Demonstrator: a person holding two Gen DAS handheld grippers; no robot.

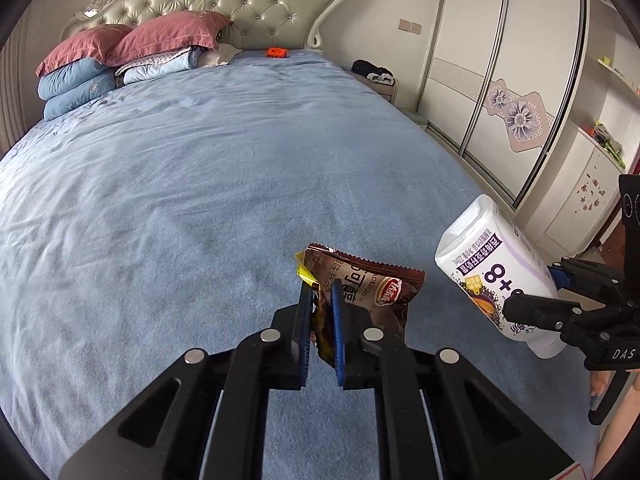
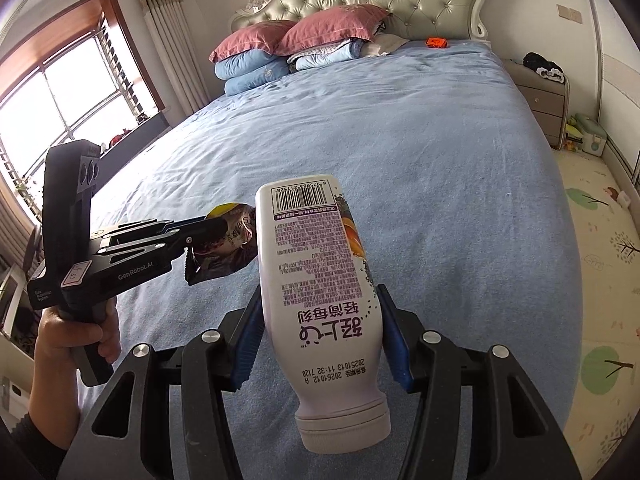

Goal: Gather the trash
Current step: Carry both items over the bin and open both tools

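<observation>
Wrapper (image 1: pixel 362 288) pinched in left claw (image 1: pixel 320 296), bottle (image 2: pixel 320 300) clamped in right claw (image 2: pixel 320 320).

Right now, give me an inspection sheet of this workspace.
Surface: bed with blue sheet, wrinkled.
Job's things: brown wrapper and white bottle, both lifted off the bed.
Clutter: orange box near the headboard; pillows stacked at the head.
Grippers: left hand-held gripper shut on wrapper; right hand-held gripper shut on bottle, cap toward the camera.
Cables: nothing seen.
Surroundings: wardrobe, window, nightstand, play mat.
</observation>
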